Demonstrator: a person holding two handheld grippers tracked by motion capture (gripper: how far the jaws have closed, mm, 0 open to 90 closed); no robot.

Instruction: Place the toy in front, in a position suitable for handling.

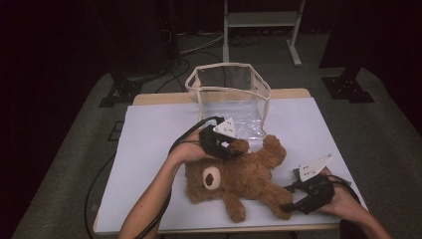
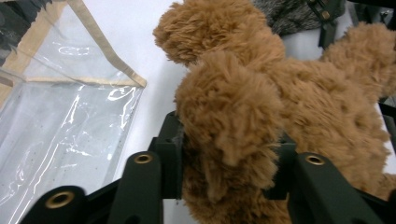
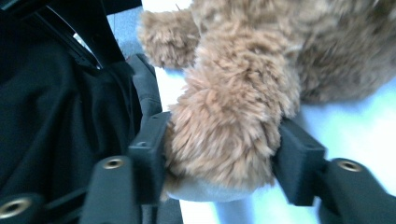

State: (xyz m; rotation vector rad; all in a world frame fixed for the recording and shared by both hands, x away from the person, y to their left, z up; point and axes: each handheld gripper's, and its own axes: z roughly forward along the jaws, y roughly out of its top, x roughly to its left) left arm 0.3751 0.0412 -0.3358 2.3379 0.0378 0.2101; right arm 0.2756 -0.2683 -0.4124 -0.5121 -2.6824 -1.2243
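The teddy bear [image 1: 239, 177] lies on the bench, at six o'clock from the clear bag [image 1: 230, 97]. Left gripper [image 1: 233, 146] clamps an arm; right gripper [image 1: 287, 206] brackets a leg, its grip uncertain. Squeeze firmly there, then lift evenly.

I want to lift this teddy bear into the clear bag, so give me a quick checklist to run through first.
1. Left hand-held gripper clamped on the teddy bear arm: ok.
2. Right hand-held gripper pressing on the bear's foot: cannot tell; the foot sits between the jaws.
3. Clear bag upright, mouth open: ok.
4. Bag close behind the bear: ok.
5. Bear resting on the table, not snagged: ok.
6. Bag wide enough for the bear: cannot tell.
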